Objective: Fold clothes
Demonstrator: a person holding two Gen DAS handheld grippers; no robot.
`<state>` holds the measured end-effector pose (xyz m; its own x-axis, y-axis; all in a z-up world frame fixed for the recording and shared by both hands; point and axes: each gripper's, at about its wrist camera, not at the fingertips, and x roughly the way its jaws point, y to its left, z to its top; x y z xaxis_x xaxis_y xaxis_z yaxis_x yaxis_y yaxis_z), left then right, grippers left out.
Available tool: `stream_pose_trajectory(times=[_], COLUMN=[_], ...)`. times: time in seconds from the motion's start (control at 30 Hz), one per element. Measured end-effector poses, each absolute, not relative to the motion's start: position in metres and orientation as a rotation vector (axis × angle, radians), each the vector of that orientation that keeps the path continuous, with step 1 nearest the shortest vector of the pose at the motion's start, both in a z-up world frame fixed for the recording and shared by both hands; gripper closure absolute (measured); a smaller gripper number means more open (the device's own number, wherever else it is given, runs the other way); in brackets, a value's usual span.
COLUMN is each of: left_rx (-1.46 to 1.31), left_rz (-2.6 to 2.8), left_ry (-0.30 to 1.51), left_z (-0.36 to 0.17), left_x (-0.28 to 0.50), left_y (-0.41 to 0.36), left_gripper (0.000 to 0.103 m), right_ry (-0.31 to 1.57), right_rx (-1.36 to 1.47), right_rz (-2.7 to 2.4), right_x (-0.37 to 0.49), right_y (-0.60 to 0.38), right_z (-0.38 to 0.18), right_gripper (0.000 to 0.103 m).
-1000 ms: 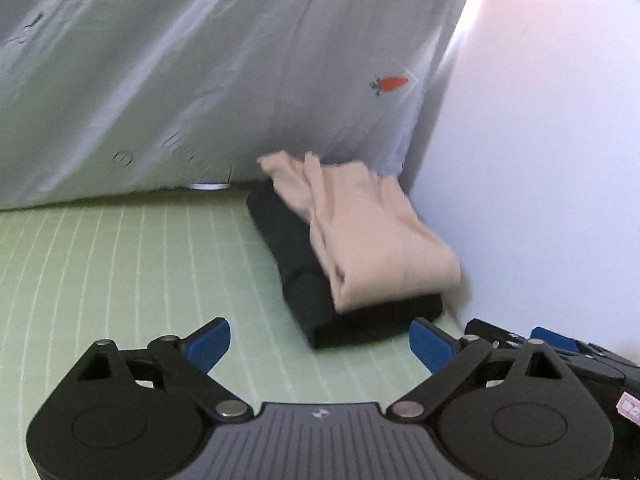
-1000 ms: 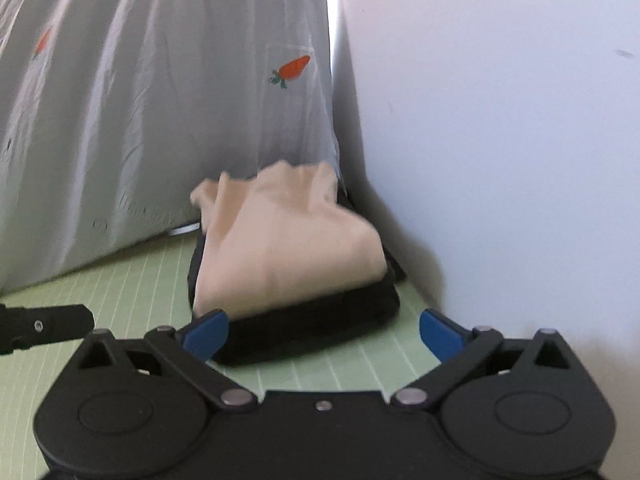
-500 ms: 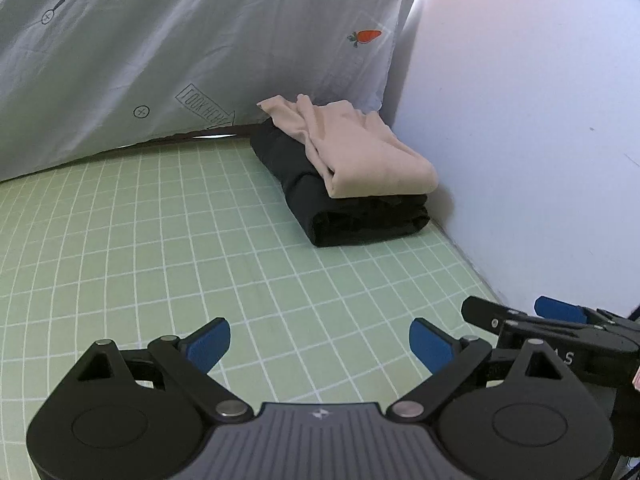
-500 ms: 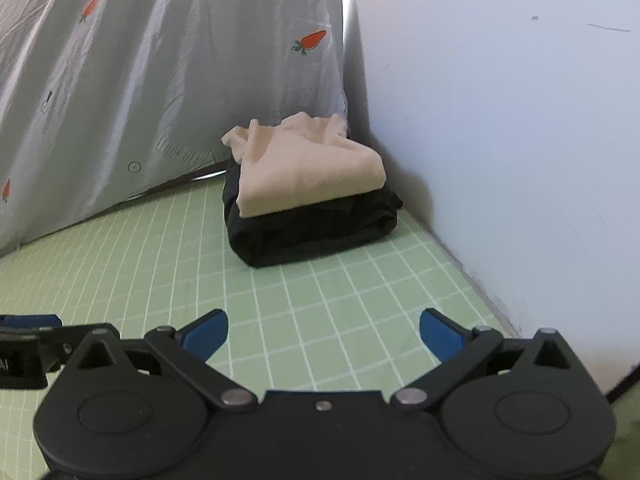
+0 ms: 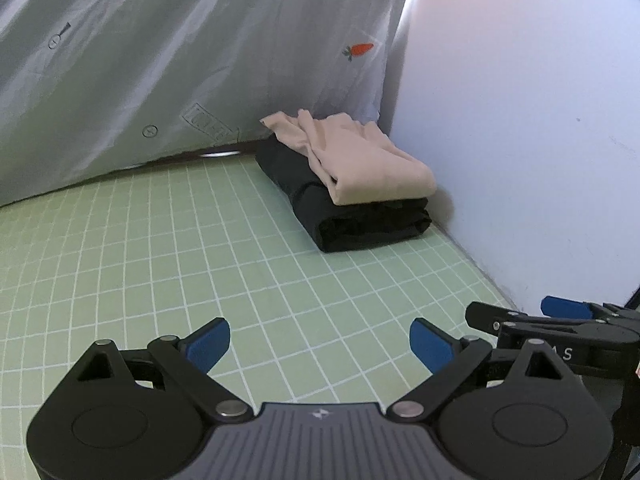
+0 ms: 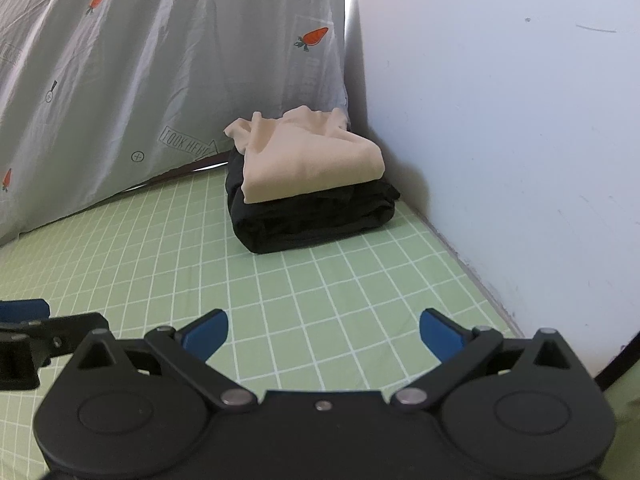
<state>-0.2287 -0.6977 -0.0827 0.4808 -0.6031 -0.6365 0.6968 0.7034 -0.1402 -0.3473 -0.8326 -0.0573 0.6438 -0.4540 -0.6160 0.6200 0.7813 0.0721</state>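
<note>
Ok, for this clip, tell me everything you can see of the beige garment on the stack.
The beige garment is a soft, thin-looking knit, folded into a rough rectangle with a rounded fold edge facing the cameras. Its far end is rumpled, with loose flaps sticking up. It lies flat on top of the folded black garment, covering most of it. The stack sits on the green grid mat in the corner, by the white wall and the grey carrot-print sheet. Neither gripper touches it.

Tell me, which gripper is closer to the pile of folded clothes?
Right, though only slightly, as far as I can tell. The right gripper faces the beige garment stacked on the black one, near the wall. The left gripper sits beside it, farther from the wall.
</note>
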Motion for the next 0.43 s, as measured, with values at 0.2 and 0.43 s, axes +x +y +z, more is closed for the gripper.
stream_pose_trajectory(times=[0.2,0.43], left_rx=[0.132,0.135], left_rz=[-0.789,-0.791], left_ry=[0.694,0.680], left_z=[-0.0805,-0.0776], left_x=[-0.2266,-0.2249], left_y=[-0.6940,-0.6932], left_gripper=[0.007,0.007], right_ry=[0.617,0.619], right_rx=[0.282,0.273], right_rz=[-0.623,-0.625], right_x=[-0.3464,-0.3453], right_y=[-0.8321,-0.8317], right_z=[-0.0563,-0.0549], right_gripper=[0.000,0.000])
